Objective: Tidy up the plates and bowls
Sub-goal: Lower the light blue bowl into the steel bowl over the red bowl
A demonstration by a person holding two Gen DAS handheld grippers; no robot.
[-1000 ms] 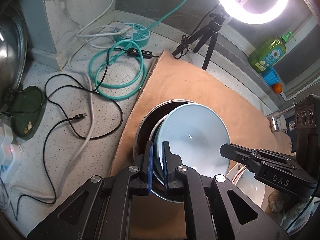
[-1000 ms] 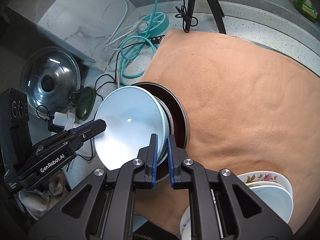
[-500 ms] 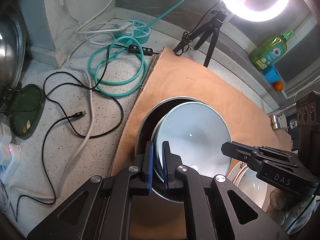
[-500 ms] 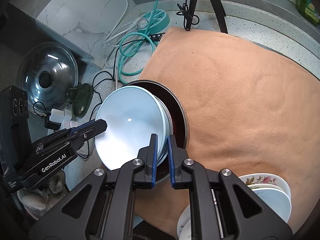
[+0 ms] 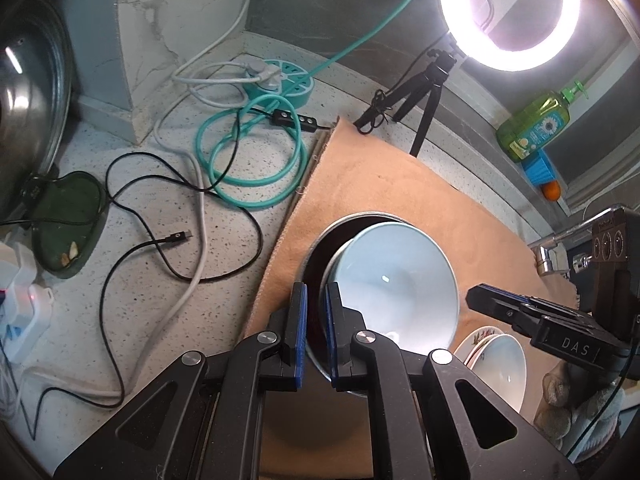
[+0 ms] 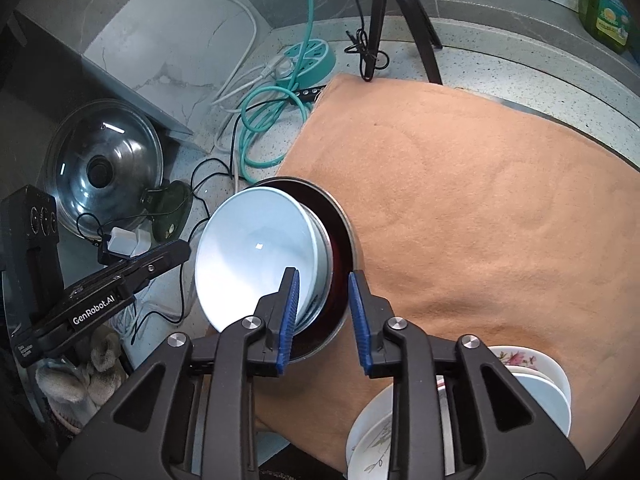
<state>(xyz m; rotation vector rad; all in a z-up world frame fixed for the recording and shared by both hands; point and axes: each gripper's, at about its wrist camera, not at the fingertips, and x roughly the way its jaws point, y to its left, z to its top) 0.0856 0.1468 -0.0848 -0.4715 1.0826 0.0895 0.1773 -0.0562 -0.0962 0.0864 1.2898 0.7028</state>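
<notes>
Light blue bowl [image 5: 394, 280] sits tilted in dark metal pan [image 6: 340, 236] ahead of both grippers. Left gripper [image 5: 316, 334] narrowly parted around pan rim; right gripper [image 6: 323, 322] spread wide, straddling both rims. Only right view shows pot lid [image 6: 104, 164]; tan cloth [image 6: 480, 200] on speckled counter [image 5: 140, 280].

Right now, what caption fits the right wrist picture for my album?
Right gripper open around the rims of the blue bowl and dark metal pan on the orange cloth.

left gripper [image 5: 315, 334]: black frame, blue pads, silver screws, "GenRobot.AI" | right gripper [image 6: 323, 318]: same build, "DAS" | grey knit gloves
</notes>
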